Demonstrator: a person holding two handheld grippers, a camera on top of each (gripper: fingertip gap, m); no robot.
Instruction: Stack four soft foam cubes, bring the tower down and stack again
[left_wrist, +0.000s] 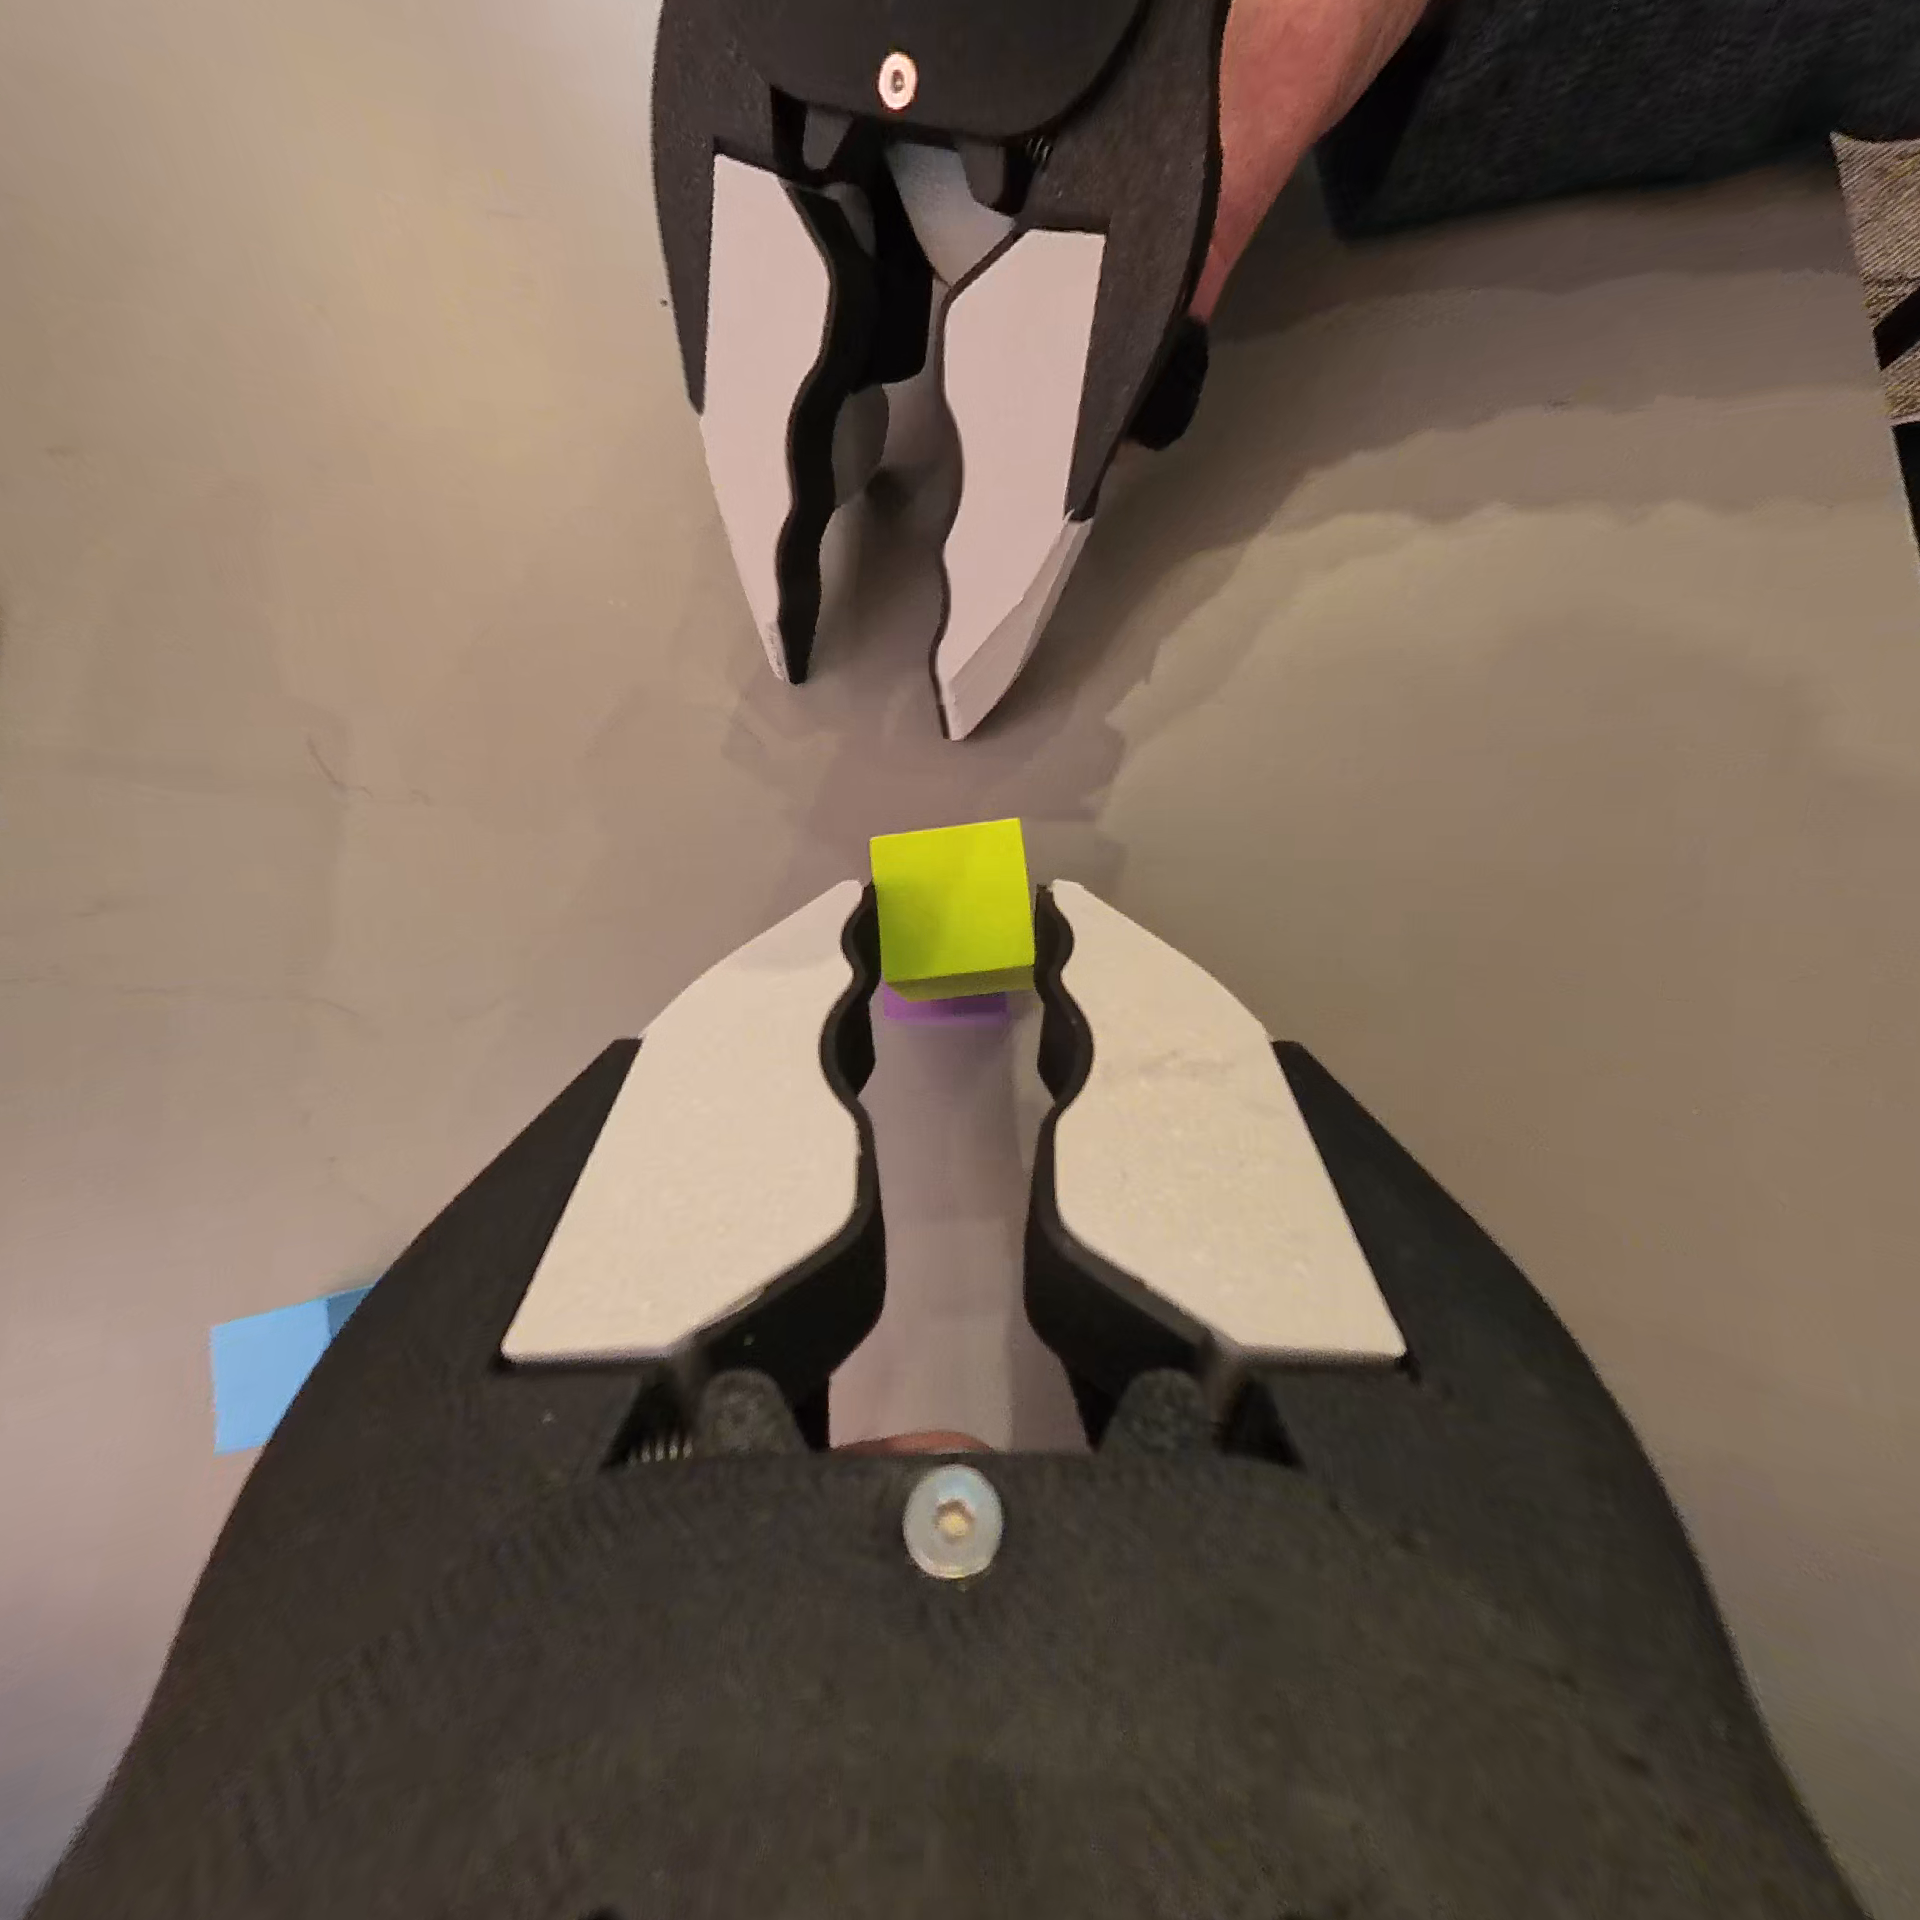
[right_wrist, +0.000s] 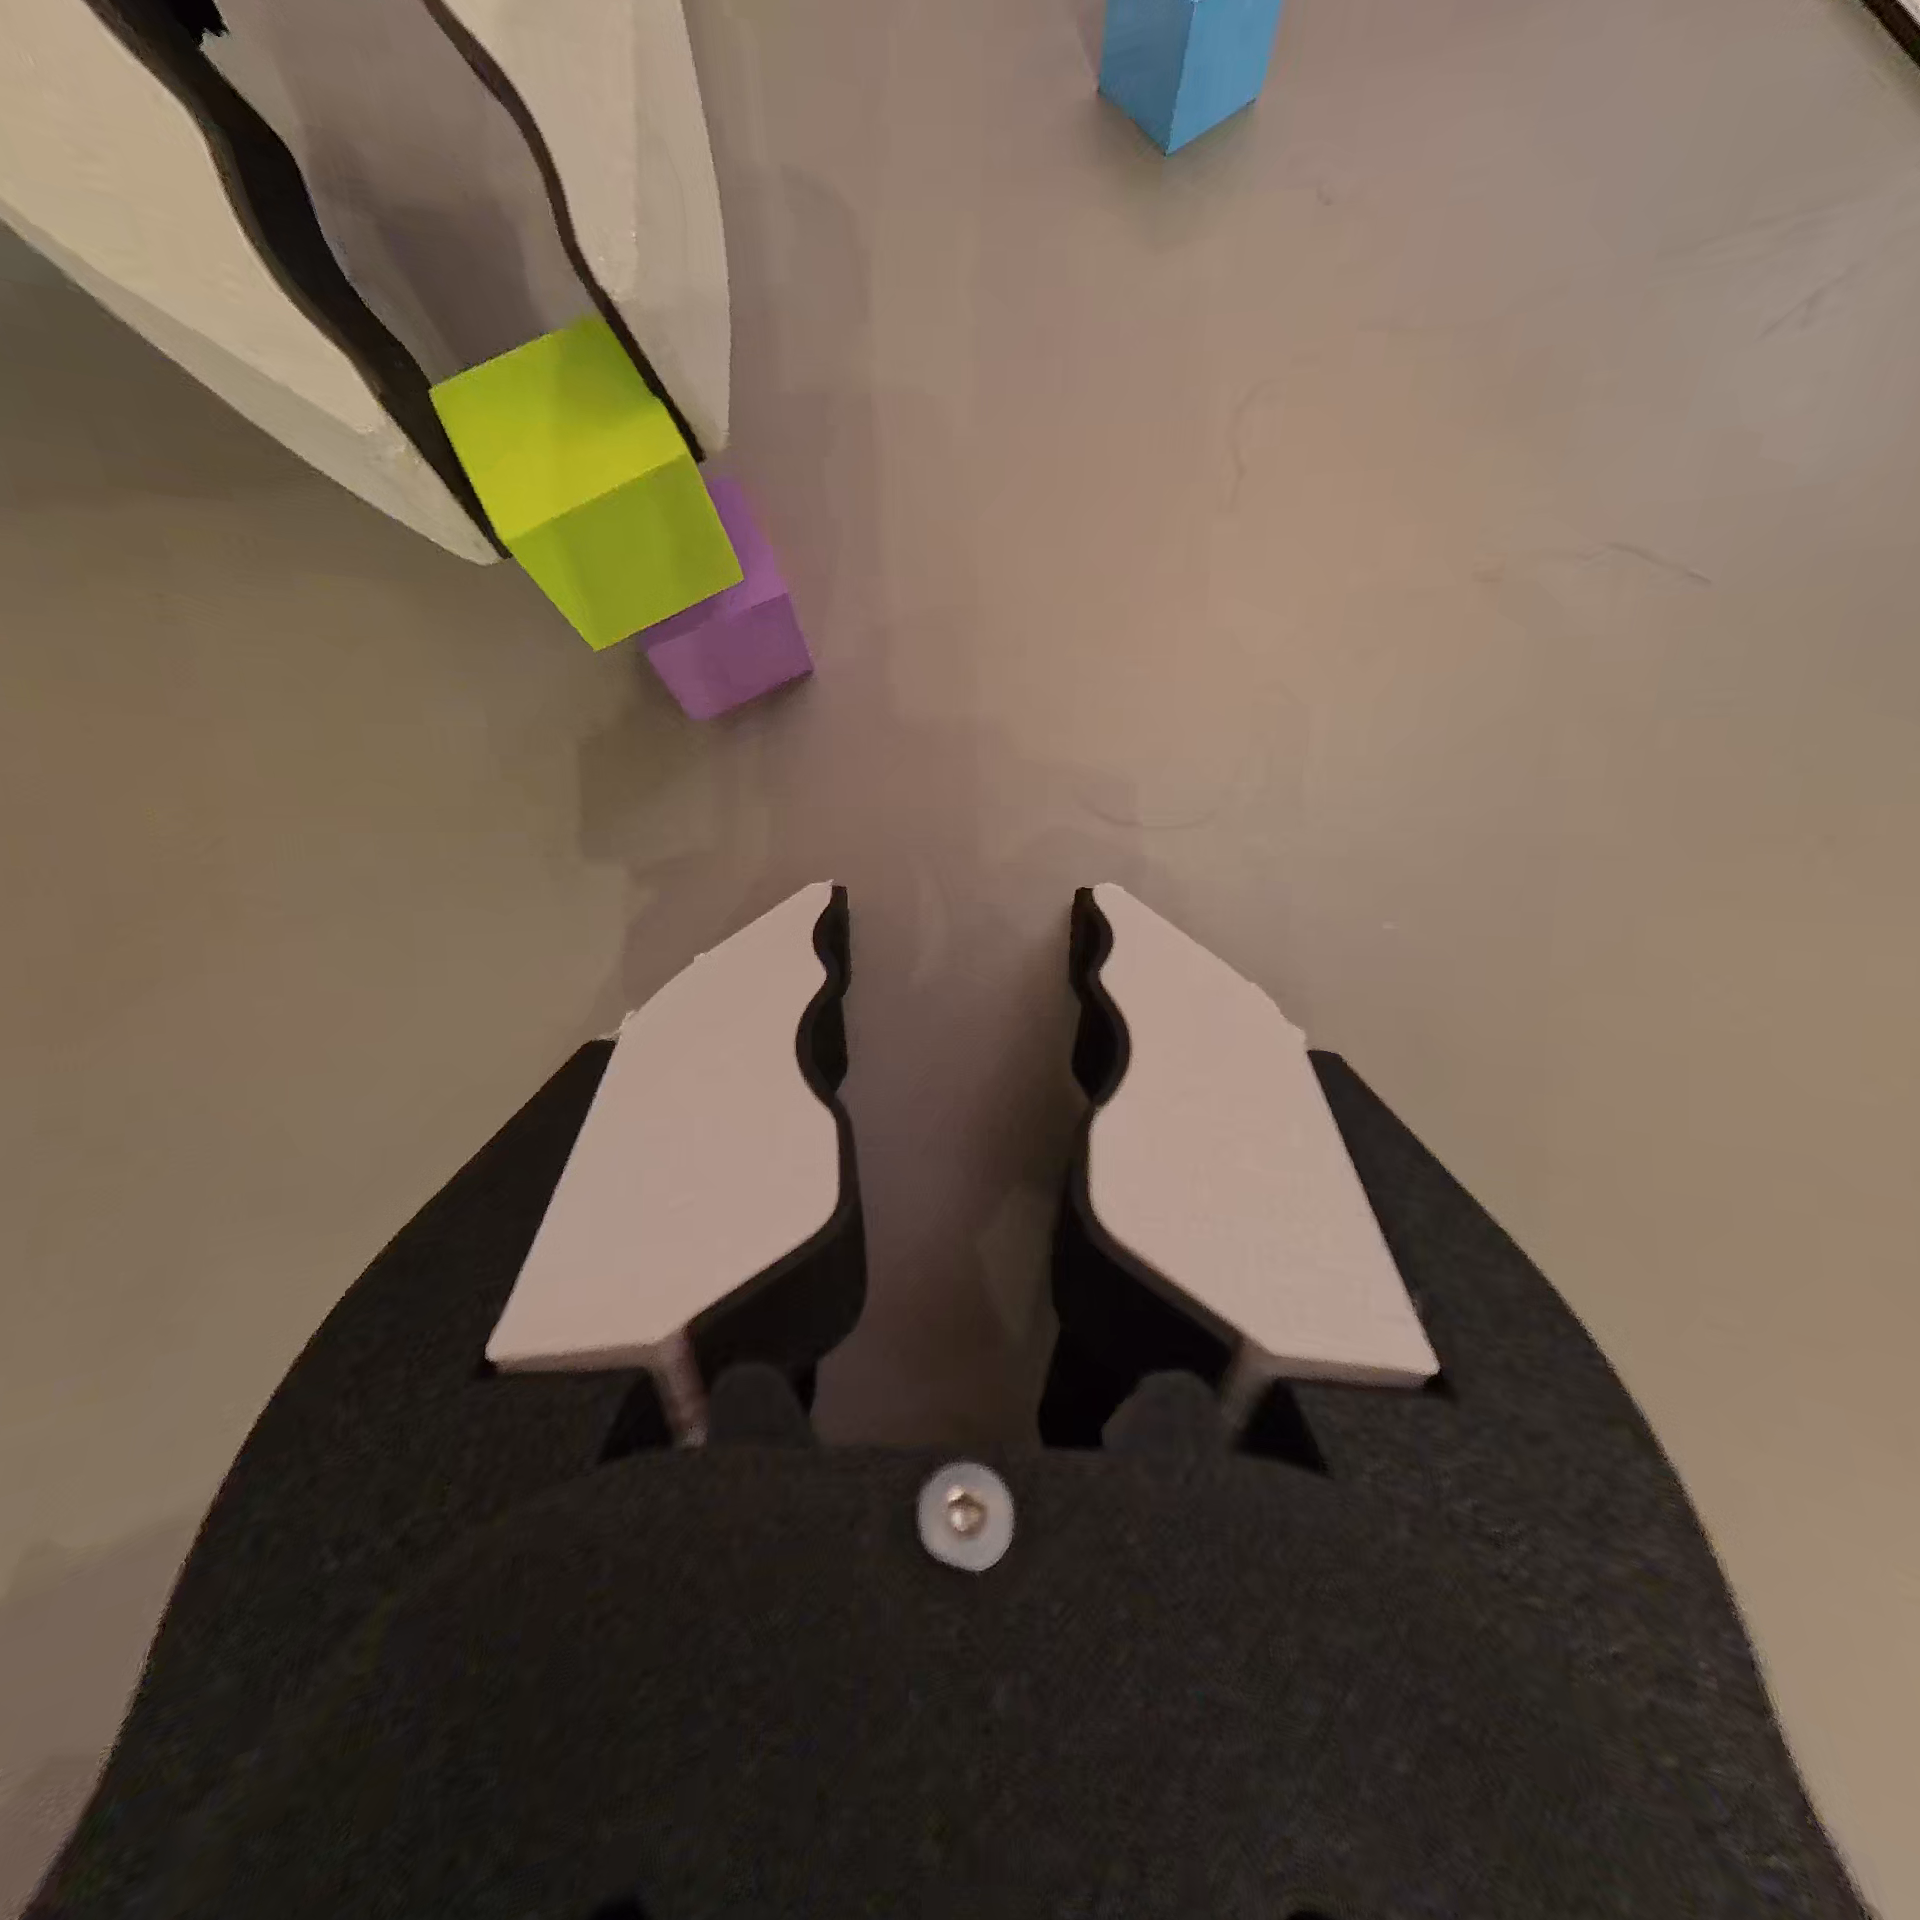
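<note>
Three cubes: one yellow-green (left_wrist: 954, 909), one purple (right_wrist: 732, 644), one blue (right_wrist: 1184, 62).

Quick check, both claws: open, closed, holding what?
Left claw: closed on the yellow-green cube, just above the purple cube.
Right claw: open, holding nothing.

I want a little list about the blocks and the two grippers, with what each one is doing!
left gripper: shut on the yellow-green cube, a pad pressed on each side
yellow-green cube: above the purple cube; contact unclear
purple cube: on the table
blue cube: alone on the table, away from the others
right gripper: open, nothing between its fingers
cubes seen: three
</note>
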